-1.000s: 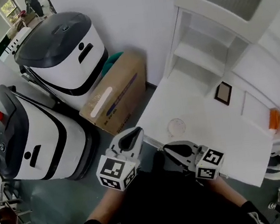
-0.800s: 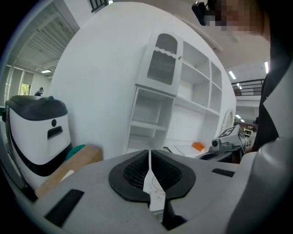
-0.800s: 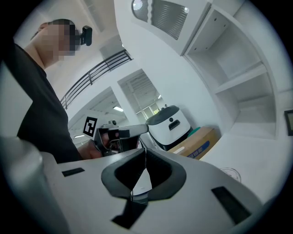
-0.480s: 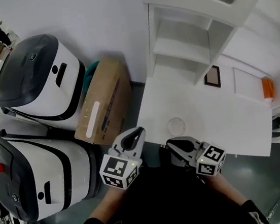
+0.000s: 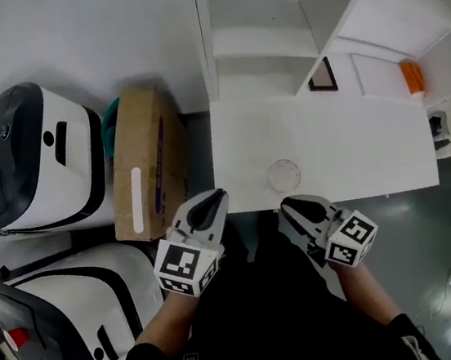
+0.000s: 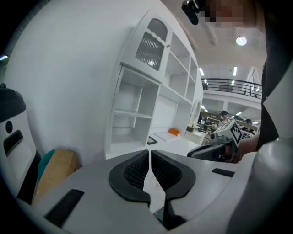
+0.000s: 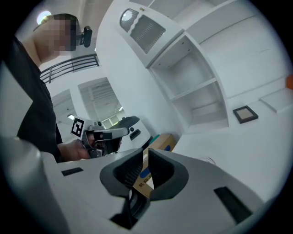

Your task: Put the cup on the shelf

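Observation:
A clear cup (image 5: 283, 176) stands upright on the white table (image 5: 353, 150), close to its near edge. The white shelf unit (image 5: 256, 39) rises at the table's far side, its compartments bare. My left gripper (image 5: 212, 200) hovers just off the table's near left corner, left of the cup, jaws shut and holding nothing. My right gripper (image 5: 293, 206) is at the near edge just below the cup, also shut and holding nothing. The shelf (image 6: 132, 114) shows ahead in the left gripper view, beyond the shut left gripper (image 6: 149, 154). The right gripper (image 7: 145, 159) looks towards the shelf (image 7: 197, 91).
A small dark picture frame (image 5: 321, 74) and an orange object (image 5: 412, 76) lie on the table's far part. A cardboard box (image 5: 146, 173) stands against the wall left of the table. Two large white-and-grey machines (image 5: 25, 156) (image 5: 63, 320) fill the floor at left.
The head view has swung, so table and shelf now lie straight ahead. Both grippers have sunk and turned, and sit close to the table's near edge beside the cup, still shut.

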A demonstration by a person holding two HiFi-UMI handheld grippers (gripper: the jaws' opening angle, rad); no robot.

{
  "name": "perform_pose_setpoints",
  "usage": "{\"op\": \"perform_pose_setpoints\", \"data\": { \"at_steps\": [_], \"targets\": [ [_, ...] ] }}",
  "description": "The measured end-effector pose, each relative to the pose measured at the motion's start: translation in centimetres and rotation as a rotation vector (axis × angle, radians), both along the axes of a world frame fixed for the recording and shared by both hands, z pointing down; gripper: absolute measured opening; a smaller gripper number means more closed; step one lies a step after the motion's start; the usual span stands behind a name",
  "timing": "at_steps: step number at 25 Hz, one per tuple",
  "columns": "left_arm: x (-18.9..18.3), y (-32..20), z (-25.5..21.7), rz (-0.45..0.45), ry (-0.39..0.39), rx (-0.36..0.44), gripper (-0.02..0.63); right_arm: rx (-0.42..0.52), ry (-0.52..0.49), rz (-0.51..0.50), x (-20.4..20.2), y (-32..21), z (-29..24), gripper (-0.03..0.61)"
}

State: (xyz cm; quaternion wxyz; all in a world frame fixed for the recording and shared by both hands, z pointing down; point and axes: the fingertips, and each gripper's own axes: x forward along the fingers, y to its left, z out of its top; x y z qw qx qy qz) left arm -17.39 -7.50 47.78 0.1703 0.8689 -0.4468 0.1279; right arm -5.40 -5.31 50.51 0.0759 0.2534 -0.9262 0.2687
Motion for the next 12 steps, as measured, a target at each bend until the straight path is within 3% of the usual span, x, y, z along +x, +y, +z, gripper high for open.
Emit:
{"op": "perform_pose_setpoints", "data": {
  "at_steps": [5,12],
  "targets": [
    [2.2,-1.2,3.8,0.048,0.039,-0.037,0.028,-0.019,0.024,0.083,2.7,-0.3,2.7,0.018],
    [5.4,-1.5,8.2,0.132,0.002,-0.084,0.028,0.008,0.058,0.137,6.4,0.2,4.9,0.025]
  ]
}}
